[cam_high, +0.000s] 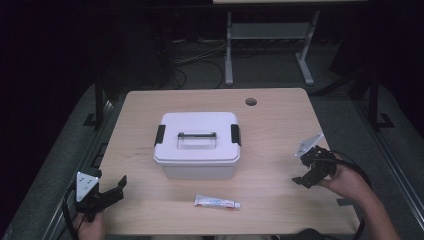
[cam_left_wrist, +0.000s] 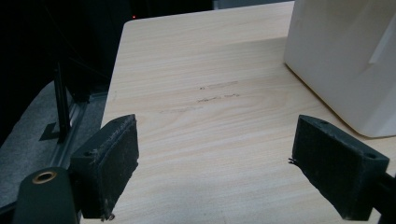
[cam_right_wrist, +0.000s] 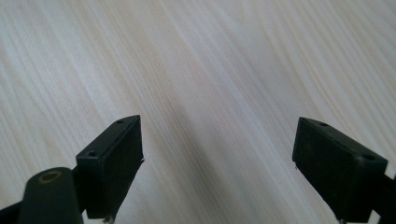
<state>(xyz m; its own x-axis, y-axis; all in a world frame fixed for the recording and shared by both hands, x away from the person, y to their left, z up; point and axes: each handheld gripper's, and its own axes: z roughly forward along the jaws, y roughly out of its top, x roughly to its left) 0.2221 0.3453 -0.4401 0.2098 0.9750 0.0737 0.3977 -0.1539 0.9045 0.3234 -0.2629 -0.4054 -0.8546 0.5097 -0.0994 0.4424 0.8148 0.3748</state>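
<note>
A white lidded storage box with two black side latches and a recessed handle stands shut in the middle of the wooden table. A small white tube lies flat in front of it, near the front edge. My left gripper rests at the table's front left corner, open and empty, pointing toward the box. In the left gripper view its jaws stand wide apart, with the box's corner at upper right. My right gripper hovers right of the box, open, jaws over bare wood.
A round cable hole sits near the table's far edge. Beyond the table a grey desk frame and cables lie on the dark floor. Faint scuff marks cross the wood left of the box.
</note>
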